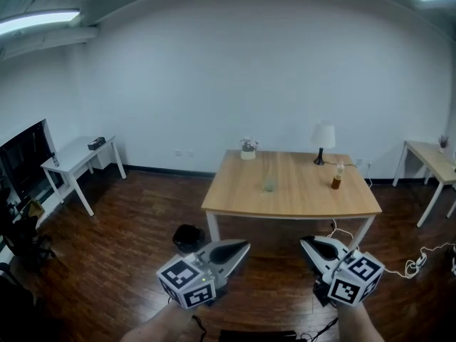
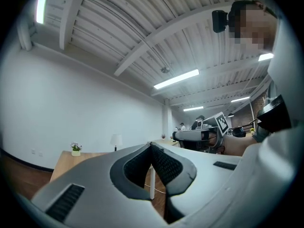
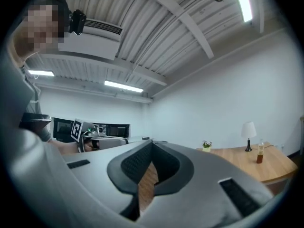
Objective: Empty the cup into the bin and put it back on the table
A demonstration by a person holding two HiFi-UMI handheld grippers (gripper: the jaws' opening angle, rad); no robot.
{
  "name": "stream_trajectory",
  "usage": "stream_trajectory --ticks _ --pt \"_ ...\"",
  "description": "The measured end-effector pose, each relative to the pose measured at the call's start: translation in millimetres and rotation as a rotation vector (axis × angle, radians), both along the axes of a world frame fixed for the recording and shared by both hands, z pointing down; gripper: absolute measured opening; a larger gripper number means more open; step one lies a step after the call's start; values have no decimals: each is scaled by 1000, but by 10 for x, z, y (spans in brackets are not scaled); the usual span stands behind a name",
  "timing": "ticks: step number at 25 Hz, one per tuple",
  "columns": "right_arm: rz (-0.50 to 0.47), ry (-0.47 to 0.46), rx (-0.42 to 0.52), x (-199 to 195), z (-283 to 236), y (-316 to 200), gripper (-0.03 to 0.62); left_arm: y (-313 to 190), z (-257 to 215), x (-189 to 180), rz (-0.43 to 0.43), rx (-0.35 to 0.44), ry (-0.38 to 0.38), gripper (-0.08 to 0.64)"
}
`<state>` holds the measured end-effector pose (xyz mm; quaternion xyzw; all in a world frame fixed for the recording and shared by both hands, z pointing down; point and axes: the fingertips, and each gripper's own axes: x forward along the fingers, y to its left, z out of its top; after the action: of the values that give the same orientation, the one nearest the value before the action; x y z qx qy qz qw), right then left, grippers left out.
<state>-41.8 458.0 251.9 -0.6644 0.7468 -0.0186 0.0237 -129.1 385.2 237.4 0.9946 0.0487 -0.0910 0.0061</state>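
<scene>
A small translucent cup [image 1: 268,184] stands upright near the middle of the wooden table [image 1: 235,199]. A black bin [image 1: 188,237] sits on the floor by the table's front left leg. Both grippers are held low, well short of the table, with their tips pointing toward it. My left gripper [image 1: 245,246] is shut and holds nothing; it hangs just right of the bin. My right gripper [image 1: 303,241] is likewise shut and empty. In the left gripper view the pads [image 2: 164,165] meet at the tip. The right gripper view shows the same, with the pads [image 3: 137,163] together.
On the table's far side stand a white lamp [image 1: 323,142], a potted flower [image 1: 248,148] and an amber bottle [image 1: 336,179]. A white side table [image 1: 78,159] is at the left wall, another [image 1: 431,159] at the right. Cables [image 1: 417,262] lie on the floor at the right.
</scene>
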Motion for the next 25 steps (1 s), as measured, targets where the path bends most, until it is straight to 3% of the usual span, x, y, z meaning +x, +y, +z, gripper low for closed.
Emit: stream_trajectory --ticks 9,12,25 --pt "6 -2 -19 497 110 -549 5 -590 151 548 -13 -8 -22 -6" --pt "11 35 -36 653 148 -838 5 -910 198 760 -8 -24 -19 -6" --pt "119 -16 -46 1543 110 -2111 5 -2361 86 1487 -6 -17 -3 -6"
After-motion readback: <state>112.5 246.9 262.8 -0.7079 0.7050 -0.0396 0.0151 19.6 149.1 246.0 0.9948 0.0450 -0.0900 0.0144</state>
